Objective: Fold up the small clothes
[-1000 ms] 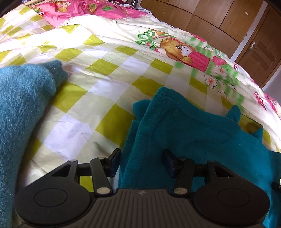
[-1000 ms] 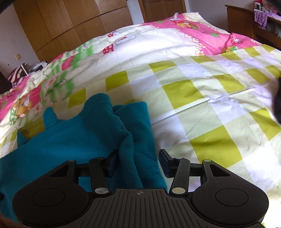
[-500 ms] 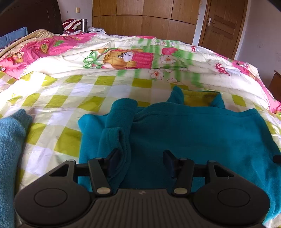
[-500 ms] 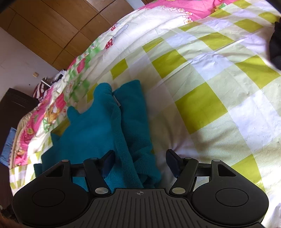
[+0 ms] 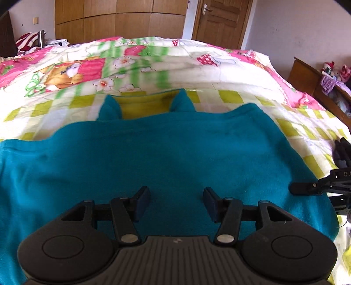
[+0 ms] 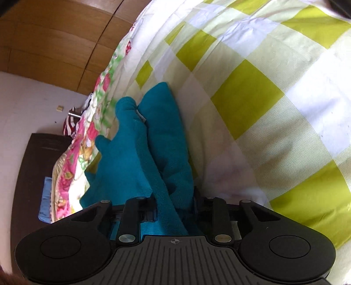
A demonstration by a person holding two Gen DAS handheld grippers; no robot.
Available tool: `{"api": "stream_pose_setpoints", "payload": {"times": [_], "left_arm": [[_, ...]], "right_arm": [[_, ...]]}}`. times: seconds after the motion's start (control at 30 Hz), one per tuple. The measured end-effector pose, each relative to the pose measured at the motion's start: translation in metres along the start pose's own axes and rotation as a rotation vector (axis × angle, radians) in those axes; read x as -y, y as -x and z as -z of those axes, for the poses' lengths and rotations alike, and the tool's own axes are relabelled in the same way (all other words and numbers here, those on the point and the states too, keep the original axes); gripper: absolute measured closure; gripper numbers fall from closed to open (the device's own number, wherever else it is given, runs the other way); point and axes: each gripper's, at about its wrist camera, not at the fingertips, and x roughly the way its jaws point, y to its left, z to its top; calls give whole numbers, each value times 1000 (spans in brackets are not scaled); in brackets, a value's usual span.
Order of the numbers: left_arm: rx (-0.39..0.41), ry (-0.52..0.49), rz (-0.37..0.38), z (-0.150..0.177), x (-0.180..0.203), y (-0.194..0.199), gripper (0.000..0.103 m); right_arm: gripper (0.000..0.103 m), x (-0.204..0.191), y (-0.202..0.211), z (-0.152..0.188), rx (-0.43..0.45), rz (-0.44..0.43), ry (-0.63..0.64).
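One teal fleece garment [image 5: 175, 153]; one checked yellow-green and white bedspread [image 6: 274, 98]; two black two-finger grippers: left [image 5: 176, 205], right [image 6: 175, 208]; one brown wooden door [image 5: 219, 19]

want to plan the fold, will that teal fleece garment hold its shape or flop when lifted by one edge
Probably floppy: the teal fleece garment drapes flat over the checked bedspread, and it bunches in soft folds where the right gripper has its jaws shut on it. The thick nap likely resists slipping. It looks light, so the free side should hang and trail.

Bright daylight illuminates both views. Glare whitens the yellow-and-white checked cotton bedspread [image 6: 252, 92]. Motion blur softens the pink floral quilt [image 5: 136, 63]. Fisheye distortion bends the brown wooden wardrobe panels [image 5: 118, 19]; corners vignette dark.
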Motion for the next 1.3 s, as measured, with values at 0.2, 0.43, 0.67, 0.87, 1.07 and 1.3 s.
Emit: {"api": "stream_pose_setpoints", "payload": {"times": [0.2,0.43,0.67,0.87,1.07,1.3], "left_arm": [[-26,-82,97,10,36,1,38],[2,-58,69,14,41,8,39],[49,-71,48,22,37,20,38],[91,17,-123,30,-22,50,38],[43,126,-83,62,-66,42,37],[87,315,9,85,-120,95,38]], "right_arm": [[81,17,34,25,-3,84,-20],[71,35,43,27,2,36,-59],[80,-5,66,31,31,-4,-50],[80,-105,81,43,67,42,153],[80,-223,28,79,54,29,436],[81,-298,-88,155,-134,35,636]]}}
